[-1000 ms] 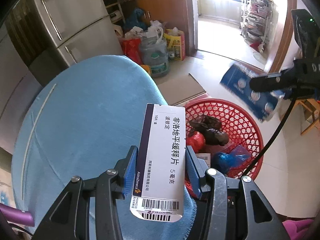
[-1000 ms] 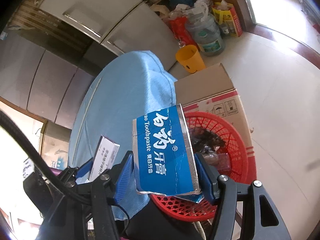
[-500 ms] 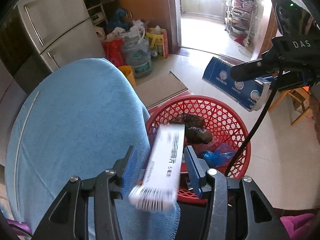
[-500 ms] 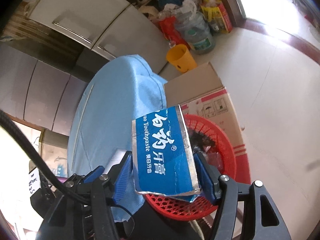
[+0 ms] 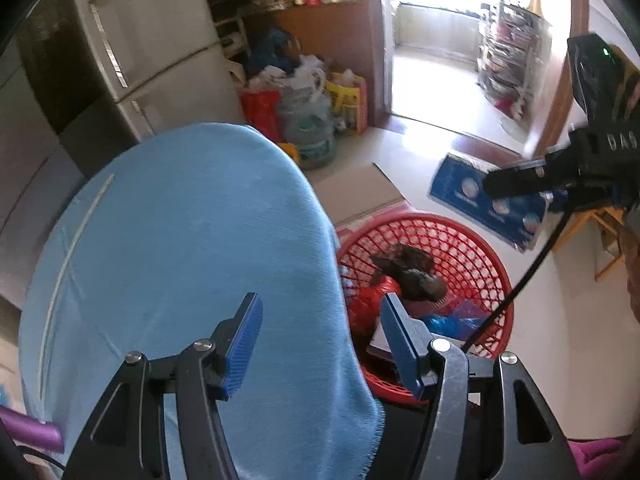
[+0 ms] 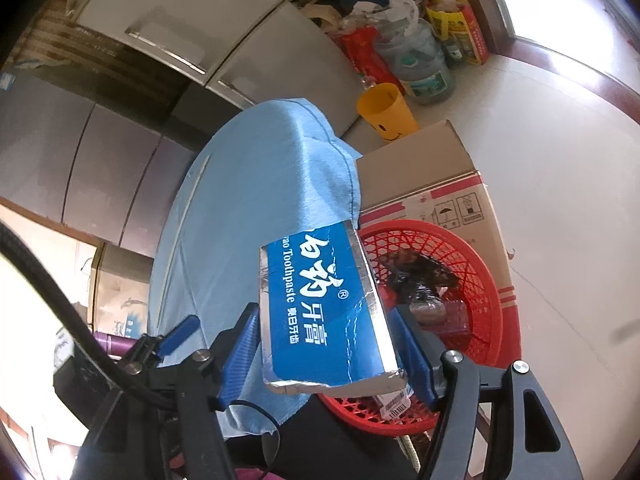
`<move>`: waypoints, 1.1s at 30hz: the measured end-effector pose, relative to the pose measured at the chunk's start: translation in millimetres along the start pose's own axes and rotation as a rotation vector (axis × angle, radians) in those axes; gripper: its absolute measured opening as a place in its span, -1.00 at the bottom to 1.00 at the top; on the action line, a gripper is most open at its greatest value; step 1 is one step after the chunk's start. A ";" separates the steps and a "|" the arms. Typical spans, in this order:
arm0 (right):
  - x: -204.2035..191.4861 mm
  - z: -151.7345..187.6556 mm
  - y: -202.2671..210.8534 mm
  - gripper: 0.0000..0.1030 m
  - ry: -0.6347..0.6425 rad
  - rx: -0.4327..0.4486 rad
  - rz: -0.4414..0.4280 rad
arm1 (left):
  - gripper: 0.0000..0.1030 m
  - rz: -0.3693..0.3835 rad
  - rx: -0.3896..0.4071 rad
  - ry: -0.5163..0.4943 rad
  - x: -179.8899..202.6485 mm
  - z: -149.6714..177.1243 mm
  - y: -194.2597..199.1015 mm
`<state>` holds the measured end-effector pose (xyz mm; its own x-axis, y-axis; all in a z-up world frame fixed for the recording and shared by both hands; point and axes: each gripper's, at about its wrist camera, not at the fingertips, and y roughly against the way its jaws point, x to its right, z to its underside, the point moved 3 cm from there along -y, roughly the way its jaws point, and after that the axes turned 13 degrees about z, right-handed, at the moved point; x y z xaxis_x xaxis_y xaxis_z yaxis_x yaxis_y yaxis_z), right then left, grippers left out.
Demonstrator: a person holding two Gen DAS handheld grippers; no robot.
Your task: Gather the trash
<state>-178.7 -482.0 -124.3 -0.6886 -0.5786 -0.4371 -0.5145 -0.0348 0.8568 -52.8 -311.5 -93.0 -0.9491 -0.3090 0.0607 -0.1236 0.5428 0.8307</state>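
Note:
My left gripper [image 5: 320, 320] hangs over the edge of the blue-clothed table [image 5: 180, 240], beside the red basket [image 5: 440, 220]. Its jaws are opening and nothing is between them. The white medicine box [image 6: 394, 404] lies in the basket [image 6: 492, 280] near its front rim, barcode showing. My right gripper [image 6: 326, 340] holds a blue toothpaste box [image 6: 320, 308] by its silver sides, above the basket's left edge; its jaws are opening, with the pads still against the box. In the left wrist view the same toothpaste box [image 5: 480, 204] hovers beyond the basket. Dark scraps and red and blue wrappers lie inside.
A cardboard box [image 6: 440, 176] stands on the floor behind the basket, with a yellow cup [image 6: 386, 112] beyond it. A water jug [image 5: 312, 140] and bags crowd the floor by the fridge [image 5: 152, 52]. A bright doorway opens at the back right.
The left gripper opened and the white medicine box tipped out of it and fell into the red basket. The right gripper still carries the toothpaste box, with its pads slightly wider apart.

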 end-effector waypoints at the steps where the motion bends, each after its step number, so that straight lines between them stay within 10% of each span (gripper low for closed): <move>1: -1.2 -0.1 0.5 0.35 0.006 0.003 0.001 | 0.20 -0.017 0.019 0.003 -2.5 -0.6 6.5; 16: -42.7 6.2 25.7 0.40 0.172 0.162 0.109 | 0.63 -0.151 0.245 0.125 -49.4 4.2 94.4; 33: -141.4 35.8 67.6 0.41 0.332 0.392 -0.078 | 0.71 -0.373 0.396 0.318 -101.3 55.9 185.2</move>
<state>-134.4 -373.4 -14.4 -0.4743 -0.8160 -0.3304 -0.7541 0.1829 0.6308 4.3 -136.0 23.7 -0.6967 -0.7171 0.0183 -0.5851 0.5829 0.5638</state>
